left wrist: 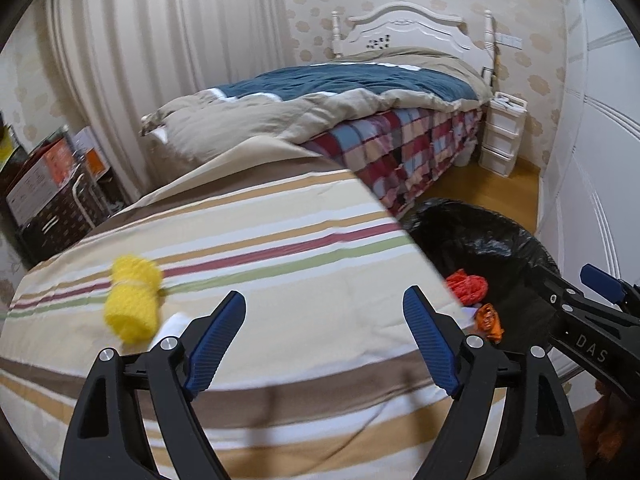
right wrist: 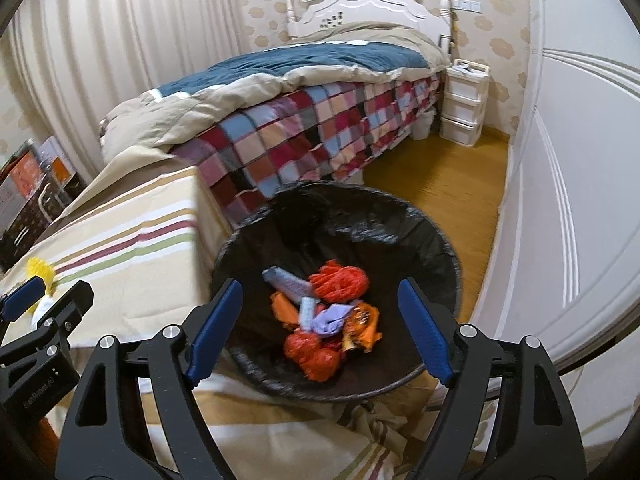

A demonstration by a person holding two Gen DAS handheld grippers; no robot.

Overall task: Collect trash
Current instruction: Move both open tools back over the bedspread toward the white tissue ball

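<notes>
A yellow crumpled wad (left wrist: 132,300) lies on the striped cloth surface (left wrist: 280,240), with a white scrap (left wrist: 176,322) beside it. My left gripper (left wrist: 324,312) is open and empty, just right of the wad. A bin with a black liner (right wrist: 352,216) stands right of the striped surface and holds orange, blue and lilac trash (right wrist: 328,312). My right gripper (right wrist: 320,300) is open and empty above the bin. The bin (left wrist: 500,248) and right gripper (left wrist: 600,280) also show in the left wrist view. The wad (right wrist: 40,272) and left gripper (right wrist: 48,296) show at the left of the right wrist view.
A bed (right wrist: 300,92) with a checked cover and blue-beige quilt stands behind. A white drawer unit (right wrist: 464,104) is by the headboard. White wardrobe doors (right wrist: 580,160) line the right. Boxes and a dark cabinet (left wrist: 52,192) stand at the left. Wood floor (right wrist: 440,184) lies between bed and wardrobe.
</notes>
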